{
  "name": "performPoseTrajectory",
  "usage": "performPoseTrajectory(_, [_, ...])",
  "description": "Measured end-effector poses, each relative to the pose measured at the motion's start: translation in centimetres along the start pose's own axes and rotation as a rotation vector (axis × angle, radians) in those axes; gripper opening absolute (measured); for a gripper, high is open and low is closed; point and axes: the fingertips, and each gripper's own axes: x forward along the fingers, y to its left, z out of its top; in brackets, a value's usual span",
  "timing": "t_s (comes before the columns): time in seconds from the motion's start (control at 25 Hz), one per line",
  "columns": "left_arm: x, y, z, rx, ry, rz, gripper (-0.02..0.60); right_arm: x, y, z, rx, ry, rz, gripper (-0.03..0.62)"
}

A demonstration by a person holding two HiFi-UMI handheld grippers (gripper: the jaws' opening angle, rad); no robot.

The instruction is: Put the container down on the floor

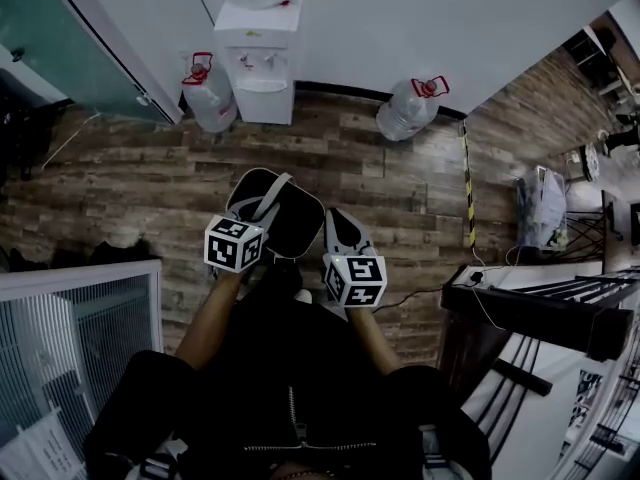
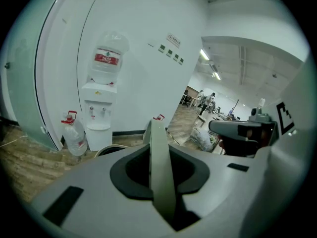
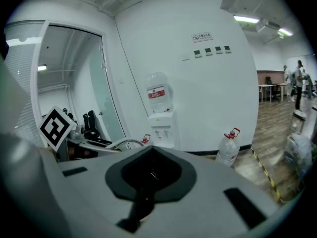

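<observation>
Black inside with a pale rim, the container [image 1: 295,223] hangs in the air in front of the person, well above the wooden floor [image 1: 130,188], so I'd say the putting-down has not begun. A grey strip handle [image 1: 272,200] crosses its mouth, and the left tool [image 1: 255,218] has it: in the left gripper view that strip [image 2: 159,162] stands upright in the slot of the left tool [image 2: 161,187], jaws closed on it, with a curve of the container's rim [image 2: 106,150] showing just beyond on the left. The right tool [image 1: 338,223] sits just beside the container's right edge, and I cannot tell whether it touches. In its own view the right tool [image 3: 146,182] shows only a narrow dark slit, jaws drawn together with nothing between them, and the rim [image 3: 126,143] lies off to its left. So the load is all on the left hand. The container lies straight ahead of that tool, its oval running from near-left to far-right in the head view, and the floor lies directly below. A water dispenser [image 1: 262,63] and two large bottles [image 1: 210,96] [image 1: 408,108] stand well apart against the wall. A straight lowering looks enough to me.
</observation>
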Motion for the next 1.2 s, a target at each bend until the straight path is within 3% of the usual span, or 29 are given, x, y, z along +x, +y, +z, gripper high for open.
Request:
performPoseTrajectory(0.52, [3.0,7.0,4.4,0.025,-0.01,-0.025,0.071,7.3,1.4,3.3,-0.046,0.046,-0.044,0.009])
performPoseTrajectory(0.8, [3.3,8.5,5.1,0.003,-0.032,-0.016,0.071,8.4,1.6,3.3,-0.088,0.089,-0.051,0.009])
performPoseTrajectory(1.2, [4.1,9.7,5.2,-0.028,-0.028,0.016,0.071,10.5,1.1,4.2,-0.084,0.072,-0.018,0.009])
